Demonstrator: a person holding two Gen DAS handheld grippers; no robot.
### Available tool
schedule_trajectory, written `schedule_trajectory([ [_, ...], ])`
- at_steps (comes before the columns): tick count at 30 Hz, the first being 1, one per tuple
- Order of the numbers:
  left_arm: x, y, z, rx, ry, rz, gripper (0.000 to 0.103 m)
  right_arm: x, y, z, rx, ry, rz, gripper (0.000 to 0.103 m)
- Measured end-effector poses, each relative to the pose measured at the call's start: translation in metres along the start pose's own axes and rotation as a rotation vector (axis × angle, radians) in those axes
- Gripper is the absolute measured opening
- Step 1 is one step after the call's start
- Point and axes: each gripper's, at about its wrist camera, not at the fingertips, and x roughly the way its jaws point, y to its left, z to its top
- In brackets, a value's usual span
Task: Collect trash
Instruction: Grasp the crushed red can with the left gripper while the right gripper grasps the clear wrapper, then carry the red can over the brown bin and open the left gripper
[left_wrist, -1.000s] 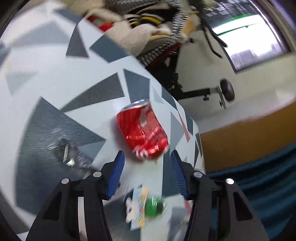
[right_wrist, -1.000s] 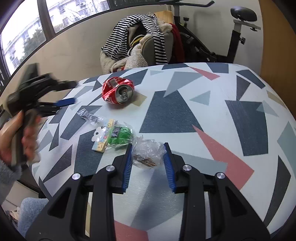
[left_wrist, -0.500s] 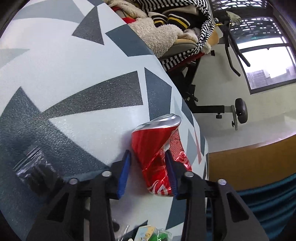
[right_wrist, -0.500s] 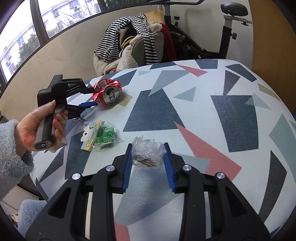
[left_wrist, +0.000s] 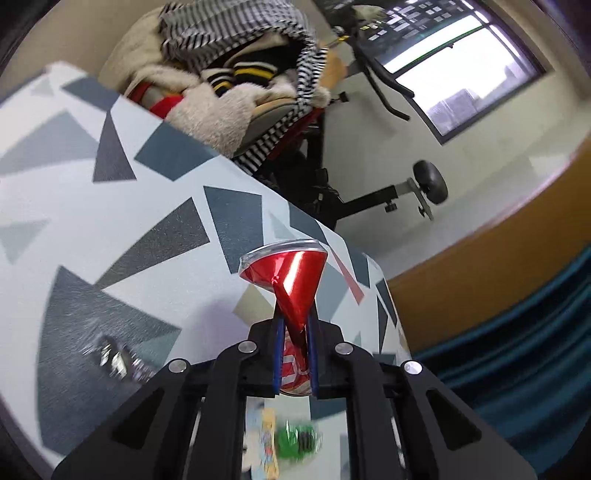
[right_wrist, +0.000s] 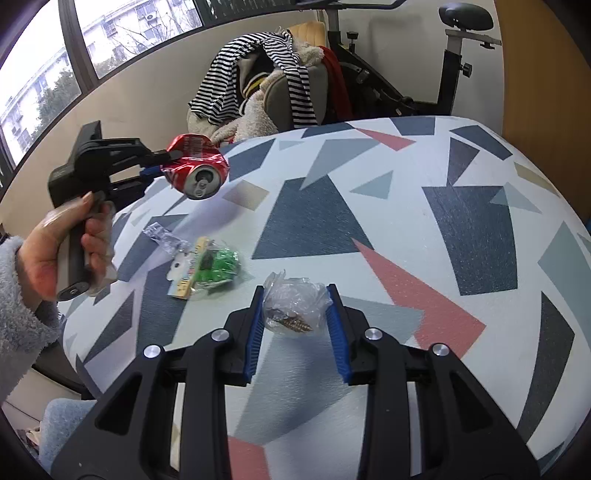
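Observation:
My left gripper (left_wrist: 294, 325) is shut on a crushed red soda can (left_wrist: 288, 280) and holds it up off the patterned table (left_wrist: 110, 229). In the right wrist view the same can (right_wrist: 195, 168) hangs in the left gripper (right_wrist: 157, 166) above the table's far left. My right gripper (right_wrist: 295, 291) stands around a crumpled clear plastic bag (right_wrist: 293, 304) with brown bits inside; its pads are beside the bag, jaws apart. A green snack wrapper (right_wrist: 207, 267) and a clear wrapper (right_wrist: 162, 236) lie on the table to the left.
A chair heaped with striped and fleecy clothes (right_wrist: 266, 85) stands behind the table, with an exercise bike (right_wrist: 454, 55) beside it. The table edge (right_wrist: 74, 354) runs down the left. An orange wall and teal curtain (left_wrist: 517, 332) lie on the right.
My left gripper has closed on the red can, squashed it thin and lifted it off the table. My right gripper has stayed around the clear bag.

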Motion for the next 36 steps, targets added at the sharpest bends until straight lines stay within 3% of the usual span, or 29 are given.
schedule_trajectory([
  [6,-0.055,-0.026,-0.029,0.149,-0.005,0.022,0.010,-0.019,0.016,0.000,-0.013,-0.012,0.021,0.035],
  [20,-0.161,-0.056,-0.144,0.318,0.037,0.022,0.010,-0.066,0.064,-0.024,-0.054,-0.022,0.061,0.035],
  [28,-0.199,-0.060,-0.208,0.369,0.054,0.019,0.010,-0.096,0.082,-0.047,-0.083,-0.046,0.067,0.035],
  [36,-0.205,-0.052,-0.290,0.460,0.144,0.035,0.011,-0.112,0.087,-0.073,-0.095,-0.045,0.072,0.035],
])
